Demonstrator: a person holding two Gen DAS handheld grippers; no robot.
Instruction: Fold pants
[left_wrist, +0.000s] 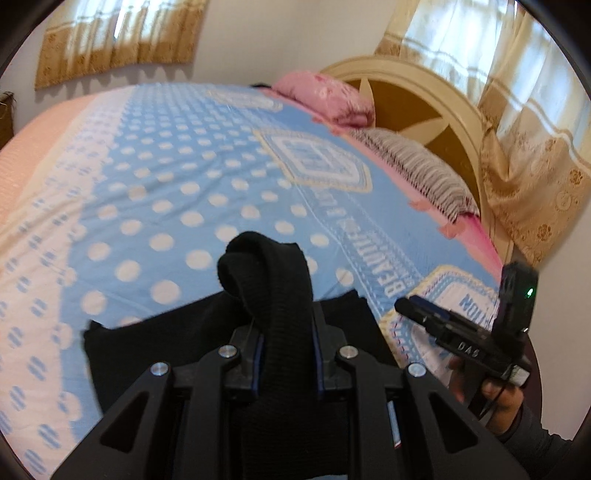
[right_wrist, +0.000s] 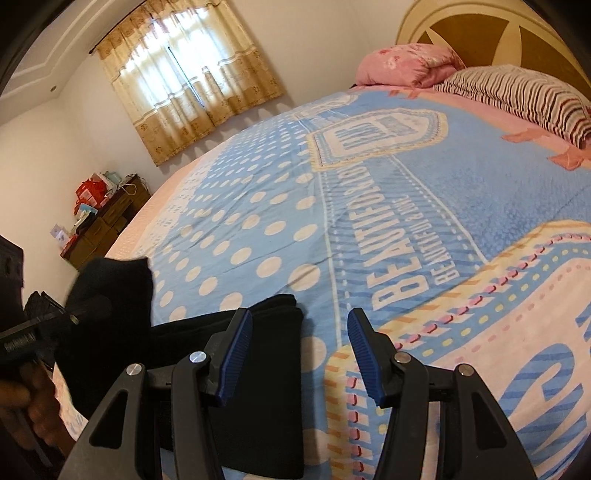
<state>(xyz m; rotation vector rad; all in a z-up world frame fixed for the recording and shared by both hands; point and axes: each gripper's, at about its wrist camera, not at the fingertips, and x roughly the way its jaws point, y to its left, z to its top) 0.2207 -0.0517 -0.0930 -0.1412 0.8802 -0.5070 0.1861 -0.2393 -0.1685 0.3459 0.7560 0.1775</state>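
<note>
Left gripper (left_wrist: 286, 325) is pinching a bunched fold of the black pants (left_wrist: 184, 343), lifted clear of the bedspread (left_wrist: 166, 166). Rest of the pants lies flat on the near edge of the bed, already doubled into a narrow stack with layered edges visible at its far end. Right gripper (right_wrist: 299, 347) is spread, nothing between the pads, hovering over the stack's right edge, not touching as far as I can tell. Judgement: mid-fold. Lengthwise fold looks done; the held end isn't yet laid over and released. Final flattening left.
</note>
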